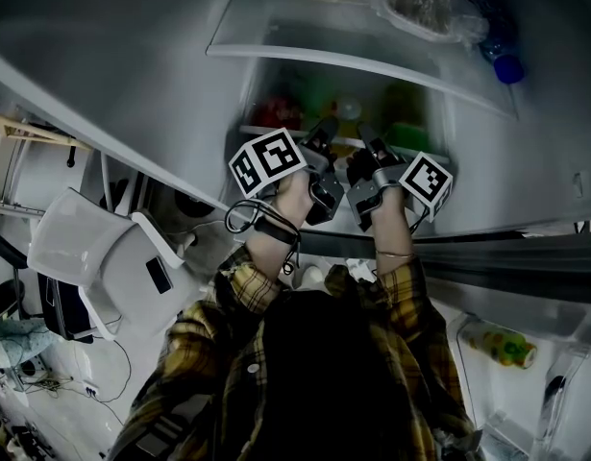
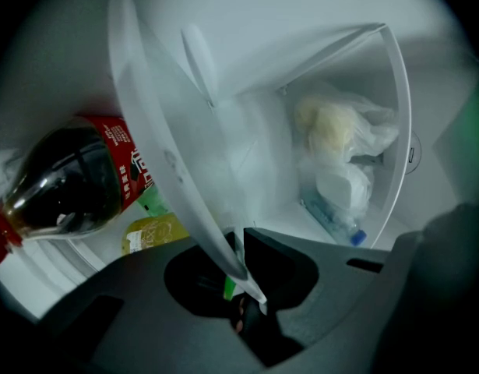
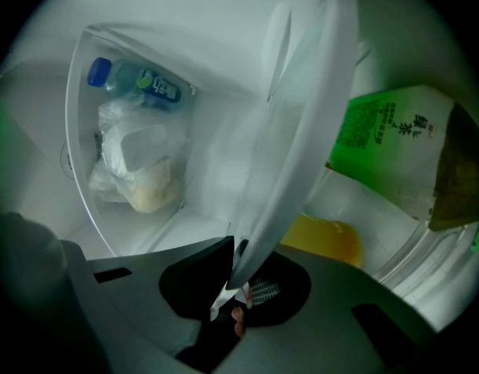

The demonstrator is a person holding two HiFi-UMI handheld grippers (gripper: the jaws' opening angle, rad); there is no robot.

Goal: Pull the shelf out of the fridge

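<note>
1. Left gripper (image 1: 324,134): closed on the shelf (image 1: 347,144) front lip. In the left gripper view the white lip (image 2: 169,162) is pinched between the pads and runs from the jaws toward 11 o'clock.
2. Right gripper (image 1: 368,140): also clamped on the lip, just beside the left one at its 3 o'clock. In the right gripper view the lip (image 3: 301,154) runs from the jaws toward 1 o'clock.
3. The shelf sits inside the fridge (image 1: 132,56), below the upper shelf (image 1: 372,65), at 12 o'clock from the person's hands in the head view.
4. Left gripper view: cola bottle (image 2: 68,181) lying on its side at 9 o'clock, with a yellow bottle (image 2: 153,232) near it at 7 o'clock.
5. Right gripper view: green carton (image 3: 395,142) at 3 o'clock, with something yellow (image 3: 329,240) at 5 o'clock. I can't tell whether these items sit on this shelf or under it.
6. Upper shelf: bag (image 1: 425,8) of food, with a blue-cap bottle (image 1: 502,60) touching it.
7. Head view: drink bottle (image 1: 497,344) in the door bin at 4 o'clock, white chair (image 1: 103,257) at 8 o'clock.
</note>
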